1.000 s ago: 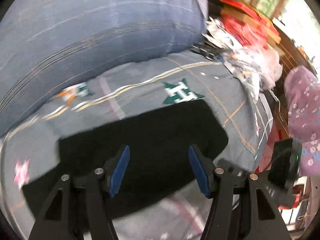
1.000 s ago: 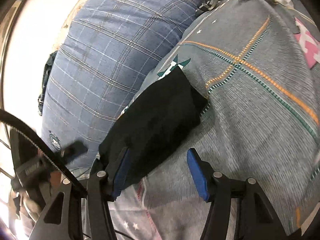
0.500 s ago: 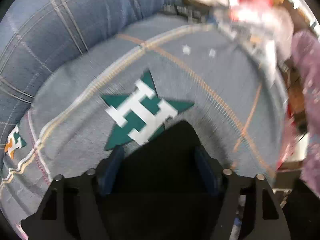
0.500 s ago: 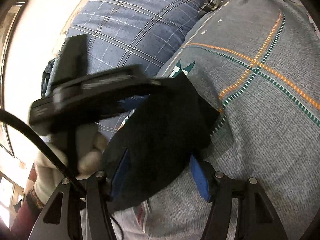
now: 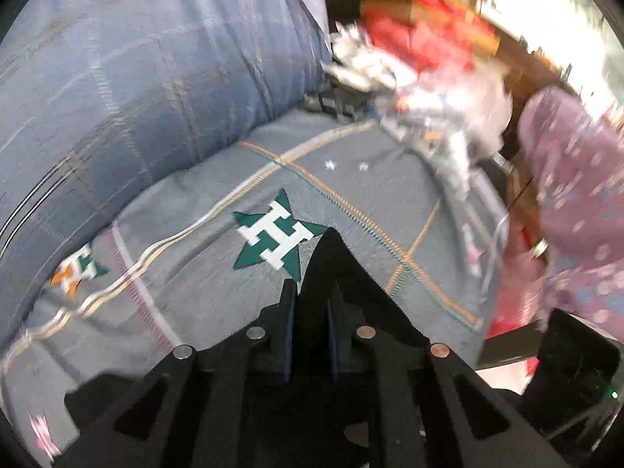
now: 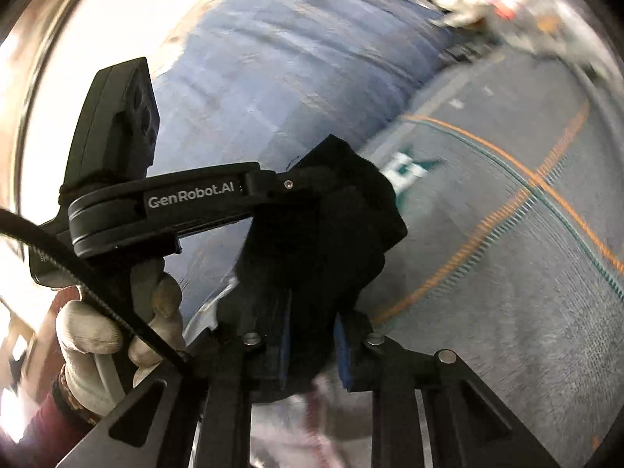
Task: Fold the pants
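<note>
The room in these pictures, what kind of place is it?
Most likely a home bedroom. The work surface looks like a bed: a grey bedspread with star motifs, with a big blue plaid bolster or rolled quilt along it. Cluttered bags and red packets sit by a window.

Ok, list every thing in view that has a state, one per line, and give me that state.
Black fabric pants: bunched, lifted off the bed, gripped at two spots.
Left hand-held gripper: jaws just closed, pinching a peak of the pants.
Right hand-held gripper: jaws just closed, blue pads clamped on the pants.
Grey patterned bedsheet: spread flat, lightly wrinkled.
Blue plaid pillow: lying at the sheet's far edge.
White-gloved hand: wrapped around the left gripper's handle.
</note>
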The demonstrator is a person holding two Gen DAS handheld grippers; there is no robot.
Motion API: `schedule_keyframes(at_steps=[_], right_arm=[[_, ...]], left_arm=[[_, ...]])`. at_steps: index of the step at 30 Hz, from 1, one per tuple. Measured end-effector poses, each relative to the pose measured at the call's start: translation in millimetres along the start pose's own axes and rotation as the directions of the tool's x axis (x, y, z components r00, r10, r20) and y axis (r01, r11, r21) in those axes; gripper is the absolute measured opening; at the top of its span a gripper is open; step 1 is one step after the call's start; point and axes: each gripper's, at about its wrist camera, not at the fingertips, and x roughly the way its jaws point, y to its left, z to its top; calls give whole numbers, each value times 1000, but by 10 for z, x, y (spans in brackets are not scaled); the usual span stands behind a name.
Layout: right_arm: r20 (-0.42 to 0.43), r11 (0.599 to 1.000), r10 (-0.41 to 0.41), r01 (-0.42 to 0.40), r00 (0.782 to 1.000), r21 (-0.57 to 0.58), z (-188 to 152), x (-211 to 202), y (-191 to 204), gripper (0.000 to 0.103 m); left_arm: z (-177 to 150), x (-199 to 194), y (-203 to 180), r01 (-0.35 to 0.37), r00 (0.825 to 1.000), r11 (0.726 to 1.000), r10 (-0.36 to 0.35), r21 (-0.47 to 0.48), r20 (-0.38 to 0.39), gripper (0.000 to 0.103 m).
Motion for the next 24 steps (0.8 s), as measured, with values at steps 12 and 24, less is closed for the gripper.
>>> schedule_keyframes(at_steps=[12, 24], right_arm=[[-143, 913, 45, -99, 989, -395, -426, 408, 1629, 18], [-433, 754, -146, -183, 890, -631, -1568, 1664, 2226, 37]], left_arm=[[-1201, -1463, 1603, 215, 948, 878, -82, -428, 308, 15], [-2798, -1717, 2872, 285, 921, 621, 34, -730, 389, 25]])
